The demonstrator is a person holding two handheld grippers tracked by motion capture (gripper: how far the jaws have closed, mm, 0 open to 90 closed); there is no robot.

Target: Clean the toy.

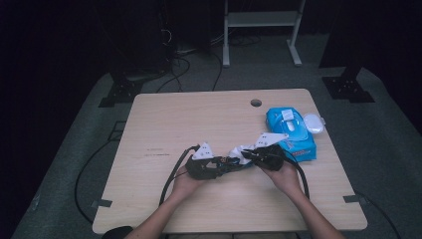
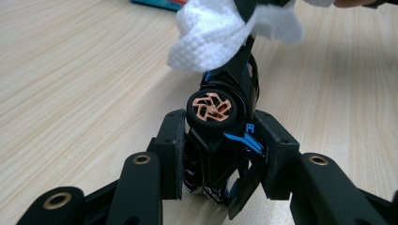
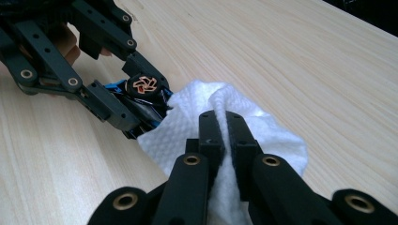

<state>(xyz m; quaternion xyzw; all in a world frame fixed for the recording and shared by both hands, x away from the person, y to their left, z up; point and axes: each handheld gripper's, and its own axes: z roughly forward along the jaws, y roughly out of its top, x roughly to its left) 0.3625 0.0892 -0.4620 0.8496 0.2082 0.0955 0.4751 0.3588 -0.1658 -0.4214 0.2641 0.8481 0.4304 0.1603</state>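
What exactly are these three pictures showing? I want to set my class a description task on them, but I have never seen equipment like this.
A person sits at a pale wooden table and holds a black hand-held two-jaw gripper in each hand. The high view looks down from above. The other two pictures come from cameras riding on each gripper, looking along its jaws.

The left gripper is shut on a small black toy car with blue trim and copper-coloured wheels, tipped nose up. The right gripper is shut on a white textured wet wipe, which touches the car, apparently wiping it.

On the table's right side lies a blue soft pack of wipes, its white lid open.
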